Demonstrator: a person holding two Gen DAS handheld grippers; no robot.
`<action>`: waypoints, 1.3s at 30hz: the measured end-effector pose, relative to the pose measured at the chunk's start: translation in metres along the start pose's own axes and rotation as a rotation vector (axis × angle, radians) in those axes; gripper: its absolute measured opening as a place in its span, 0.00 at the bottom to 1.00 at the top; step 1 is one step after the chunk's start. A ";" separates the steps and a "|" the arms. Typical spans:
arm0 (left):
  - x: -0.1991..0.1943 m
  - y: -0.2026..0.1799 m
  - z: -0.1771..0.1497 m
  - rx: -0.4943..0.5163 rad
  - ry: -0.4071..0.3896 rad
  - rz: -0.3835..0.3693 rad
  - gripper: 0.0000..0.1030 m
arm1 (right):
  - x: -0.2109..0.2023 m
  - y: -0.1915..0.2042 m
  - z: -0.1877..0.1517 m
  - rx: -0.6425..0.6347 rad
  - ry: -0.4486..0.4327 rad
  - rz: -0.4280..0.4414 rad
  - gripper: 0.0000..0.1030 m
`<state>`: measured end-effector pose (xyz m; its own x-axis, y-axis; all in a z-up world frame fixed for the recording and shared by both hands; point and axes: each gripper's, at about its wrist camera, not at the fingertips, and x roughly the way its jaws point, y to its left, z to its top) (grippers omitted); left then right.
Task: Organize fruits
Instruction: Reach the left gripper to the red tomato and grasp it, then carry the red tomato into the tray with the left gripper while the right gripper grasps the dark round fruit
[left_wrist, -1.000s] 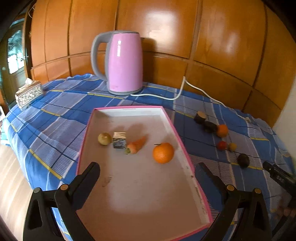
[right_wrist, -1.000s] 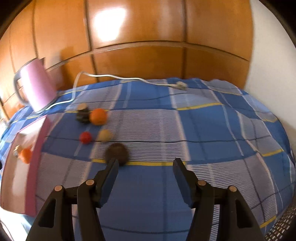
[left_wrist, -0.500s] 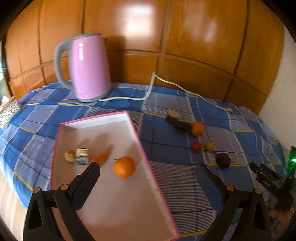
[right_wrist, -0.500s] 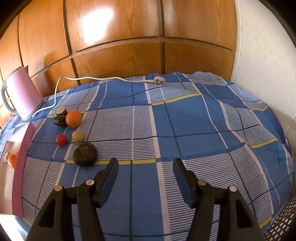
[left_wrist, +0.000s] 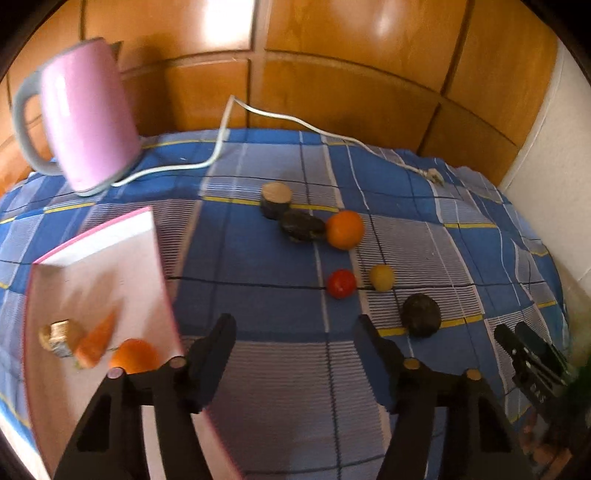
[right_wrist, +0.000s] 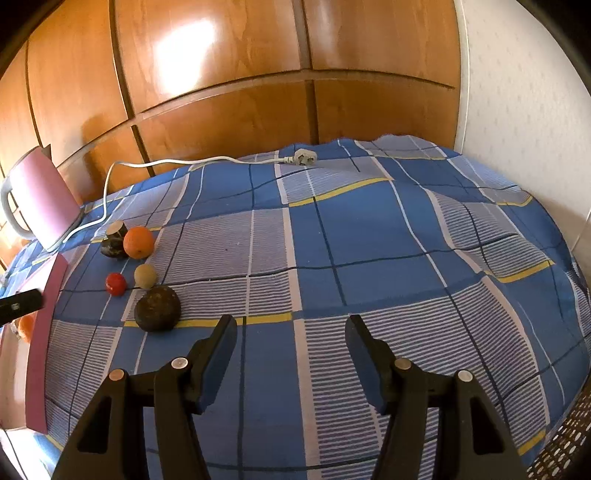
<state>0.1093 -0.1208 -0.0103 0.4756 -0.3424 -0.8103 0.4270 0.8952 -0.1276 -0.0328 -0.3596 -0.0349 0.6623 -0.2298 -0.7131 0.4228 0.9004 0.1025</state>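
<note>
A pink-rimmed white tray (left_wrist: 92, 236) at the left holds an orange (left_wrist: 135, 356), a carrot piece (left_wrist: 98, 338) and a small wrapped item (left_wrist: 55, 334). On the blue plaid cloth lie an orange (left_wrist: 345, 229), a red fruit (left_wrist: 341, 283), a yellow fruit (left_wrist: 382, 277), a dark round fruit (left_wrist: 421, 314), a dark lumpy fruit (left_wrist: 303, 227) and a cut dark piece (left_wrist: 276, 199). My left gripper (left_wrist: 295, 336) is open, above the cloth just right of the tray. My right gripper (right_wrist: 290, 334) is open and empty, right of the dark round fruit (right_wrist: 157, 308); it shows in the left view (left_wrist: 532, 358).
A pink kettle (left_wrist: 86, 122) stands at the back left, its white cord (left_wrist: 295, 122) running along the back to a plug (right_wrist: 303, 158). Wooden panels (right_wrist: 221, 74) lie behind and a white wall (right_wrist: 524, 92) at the right. The cloth drops off at the right edge.
My left gripper has swung right, from over the tray to the cloth near the loose fruits. My right gripper has shifted slightly; the dark round fruit now sits closer to its left finger.
</note>
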 end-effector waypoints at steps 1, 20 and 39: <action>0.004 -0.002 0.001 0.005 0.007 -0.001 0.59 | 0.000 0.000 -0.001 -0.002 0.002 0.003 0.60; 0.078 -0.036 0.027 0.057 0.095 -0.014 0.24 | 0.006 0.007 -0.005 -0.023 0.032 0.041 0.60; -0.019 0.004 -0.018 -0.086 -0.063 -0.113 0.24 | 0.007 0.036 -0.005 -0.109 0.055 0.140 0.60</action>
<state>0.0877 -0.1057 -0.0061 0.4767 -0.4575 -0.7506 0.4145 0.8700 -0.2671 -0.0163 -0.3272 -0.0399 0.6739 -0.0814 -0.7344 0.2569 0.9577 0.1296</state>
